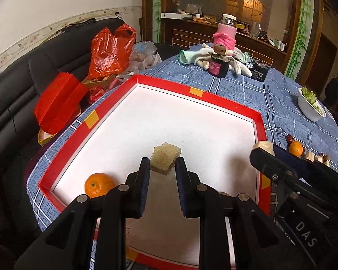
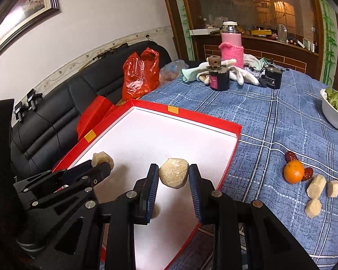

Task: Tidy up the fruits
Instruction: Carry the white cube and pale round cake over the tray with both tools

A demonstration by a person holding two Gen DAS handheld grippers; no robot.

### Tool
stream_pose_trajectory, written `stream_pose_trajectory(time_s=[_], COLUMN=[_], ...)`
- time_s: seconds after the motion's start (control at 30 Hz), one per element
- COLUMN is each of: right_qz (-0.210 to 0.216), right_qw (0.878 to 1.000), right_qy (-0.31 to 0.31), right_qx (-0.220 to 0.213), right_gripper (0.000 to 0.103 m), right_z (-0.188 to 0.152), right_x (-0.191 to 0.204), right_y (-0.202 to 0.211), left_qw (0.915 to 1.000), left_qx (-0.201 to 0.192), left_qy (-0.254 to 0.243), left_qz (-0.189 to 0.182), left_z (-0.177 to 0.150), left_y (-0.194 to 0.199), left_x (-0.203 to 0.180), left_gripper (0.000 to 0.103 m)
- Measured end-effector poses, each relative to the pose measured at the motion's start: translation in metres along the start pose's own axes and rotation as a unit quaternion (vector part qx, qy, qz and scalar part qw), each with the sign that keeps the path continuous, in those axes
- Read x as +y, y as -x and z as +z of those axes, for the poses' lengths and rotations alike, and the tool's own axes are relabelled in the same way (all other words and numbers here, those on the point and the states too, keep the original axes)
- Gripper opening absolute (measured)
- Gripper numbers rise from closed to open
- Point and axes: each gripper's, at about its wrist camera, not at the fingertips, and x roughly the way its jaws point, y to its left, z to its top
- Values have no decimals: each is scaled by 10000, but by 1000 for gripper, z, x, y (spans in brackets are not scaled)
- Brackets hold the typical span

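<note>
My left gripper (image 1: 162,165) is shut on a pale sugarcane chunk (image 1: 165,159) and holds it over the red-rimmed white tray (image 1: 198,94). An orange (image 1: 98,184) lies in the tray's near left corner. My right gripper (image 2: 174,175) is shut on a second pale chunk (image 2: 174,175) above the tray's (image 2: 214,117) right part. The left gripper with its chunk (image 2: 102,158) shows at left in the right wrist view. On the blue cloth at right lie another orange (image 2: 294,171), red dates (image 2: 291,156) and several pale chunks (image 2: 316,187).
A white bowl of greens (image 2: 334,112) stands at the table's right. At the back stand a pink bottle (image 2: 232,45), two dark jars (image 2: 219,77), and white gloves (image 2: 247,76). Red bags (image 2: 139,76) lie on a black sofa to the left.
</note>
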Motion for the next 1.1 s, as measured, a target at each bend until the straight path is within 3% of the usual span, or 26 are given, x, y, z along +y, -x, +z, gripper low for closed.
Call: stream_pose_trajectory(time_s=[0.67, 1.1], right_qz=[-90, -89], right_qw=[9995, 9988], right_qy=[66, 39], right_qx=[282, 471], right_gripper=[27, 29], right_z=[6, 6], right_x=[3, 4], right_y=[-33, -45], left_qw=[9994, 9990], left_qx=[280, 347], left_qy=[108, -103], left_qz=[-167, -260], left_z=[1, -5], left_y=[-17, -12], left_x=[12, 2], left_gripper=[21, 21])
